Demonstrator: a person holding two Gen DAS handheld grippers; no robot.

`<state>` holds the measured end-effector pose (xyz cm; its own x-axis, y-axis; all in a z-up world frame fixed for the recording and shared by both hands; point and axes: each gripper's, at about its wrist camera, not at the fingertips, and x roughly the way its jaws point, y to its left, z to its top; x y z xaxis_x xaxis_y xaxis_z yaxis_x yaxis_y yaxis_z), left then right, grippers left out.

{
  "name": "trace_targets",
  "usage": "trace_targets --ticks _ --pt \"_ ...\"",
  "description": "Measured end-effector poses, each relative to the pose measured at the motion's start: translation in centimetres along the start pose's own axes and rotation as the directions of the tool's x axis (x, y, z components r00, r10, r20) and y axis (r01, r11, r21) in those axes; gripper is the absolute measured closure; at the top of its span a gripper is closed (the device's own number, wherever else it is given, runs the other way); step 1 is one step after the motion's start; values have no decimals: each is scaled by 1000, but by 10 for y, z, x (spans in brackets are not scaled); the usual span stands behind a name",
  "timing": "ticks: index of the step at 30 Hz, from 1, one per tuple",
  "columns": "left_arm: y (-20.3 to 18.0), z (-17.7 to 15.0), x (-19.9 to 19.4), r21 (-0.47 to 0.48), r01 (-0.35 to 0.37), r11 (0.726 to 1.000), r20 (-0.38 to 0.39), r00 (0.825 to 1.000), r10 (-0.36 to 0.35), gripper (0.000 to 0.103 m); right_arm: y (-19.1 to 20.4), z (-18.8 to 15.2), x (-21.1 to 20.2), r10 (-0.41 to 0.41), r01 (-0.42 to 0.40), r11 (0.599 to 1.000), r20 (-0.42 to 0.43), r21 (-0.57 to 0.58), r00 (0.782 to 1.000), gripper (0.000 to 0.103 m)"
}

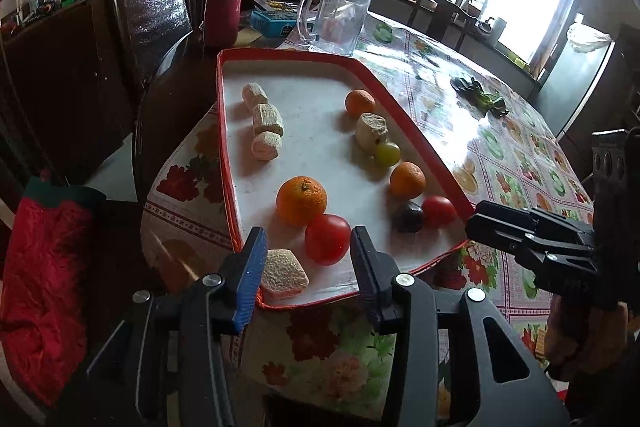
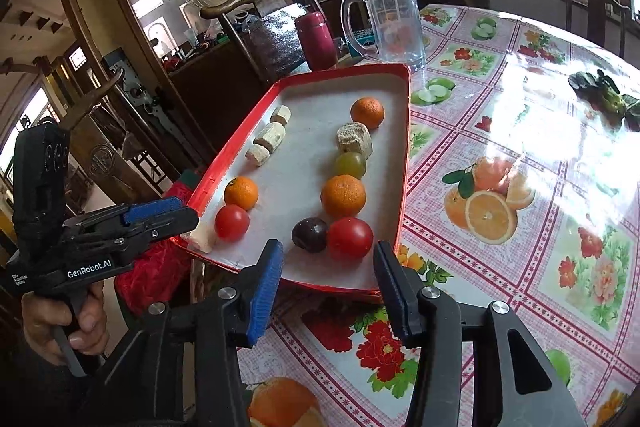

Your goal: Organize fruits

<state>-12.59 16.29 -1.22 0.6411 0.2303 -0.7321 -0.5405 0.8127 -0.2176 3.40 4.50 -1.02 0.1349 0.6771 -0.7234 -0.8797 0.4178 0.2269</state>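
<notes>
A red-rimmed white tray (image 1: pixel 304 57) (image 2: pixel 404 163) holds fruit and beige blocks. On its left side lie an orange (image 1: pixel 301 200) (image 2: pixel 241 192), a tomato (image 1: pixel 327 239) (image 2: pixel 231 222) and a beige block (image 1: pixel 283 273). On its right side a row runs orange (image 1: pixel 360 103), beige block (image 1: pixel 372 131), green grape (image 1: pixel 387 153) (image 2: pixel 350 164), orange (image 1: pixel 407 179) (image 2: pixel 343 196), dark plum (image 1: pixel 408 217) (image 2: pixel 309 234), tomato (image 1: pixel 439 211) (image 2: pixel 350 237). My left gripper (image 1: pixel 308 259) is open, empty, at the tray's near edge before the tomato. My right gripper (image 2: pixel 328 279) is open, empty, before the plum and tomato.
Three beige blocks (image 1: pixel 266 127) lie at the tray's far left. A glass mug (image 1: pixel 340 15) (image 2: pixel 394 23), a maroon flask (image 1: pixel 222 13) and a blue box (image 1: pixel 276 21) stand behind the tray. Dark greens (image 1: pixel 478 95) lie on the patterned tablecloth (image 2: pixel 520 227). A wooden chair (image 1: pixel 152 11) stands left.
</notes>
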Motion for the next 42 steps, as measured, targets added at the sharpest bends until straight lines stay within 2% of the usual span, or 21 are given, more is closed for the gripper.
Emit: trace_targets --ticks 2,4,7,9,14,19,23,28,32,42 --pt "-4 -2 -7 22 -17 1000 16 1000 16 46 -2 2 -7 2 -2 1000 8 -21 1000 46" --pt "-8 -4 -13 43 -24 999 27 999 23 44 -3 4 -13 13 -13 999 11 -46 1000 43" --pt "-12 -7 -18 67 -43 997 30 999 41 42 -4 5 -19 38 -37 996 7 -85 999 32" --pt "-16 -9 -21 83 -62 995 33 998 60 32 -3 5 -22 47 -46 992 5 -119 999 28" --pt "-22 -17 -25 109 -93 990 33 995 90 29 4 1 -27 49 -49 979 -4 -200 999 18" --pt "-29 -22 -28 136 -119 984 37 993 115 23 11 -6 -32 79 -75 957 0 -279 997 14" --pt "-34 -24 -30 157 -141 977 44 990 136 22 13 -10 -33 65 -59 943 9 -328 998 13" --pt "-38 -24 -33 181 -181 967 69 983 171 22 6 -7 -37 87 -76 940 19 -331 996 13" --pt "-43 -26 -37 208 -215 954 99 975 199 22 -1 -3 -42 129 -113 939 31 -324 991 8" --pt "-45 -25 -38 231 -249 940 104 967 231 21 1 -1 -45 114 -92 916 36 -391 993 7"
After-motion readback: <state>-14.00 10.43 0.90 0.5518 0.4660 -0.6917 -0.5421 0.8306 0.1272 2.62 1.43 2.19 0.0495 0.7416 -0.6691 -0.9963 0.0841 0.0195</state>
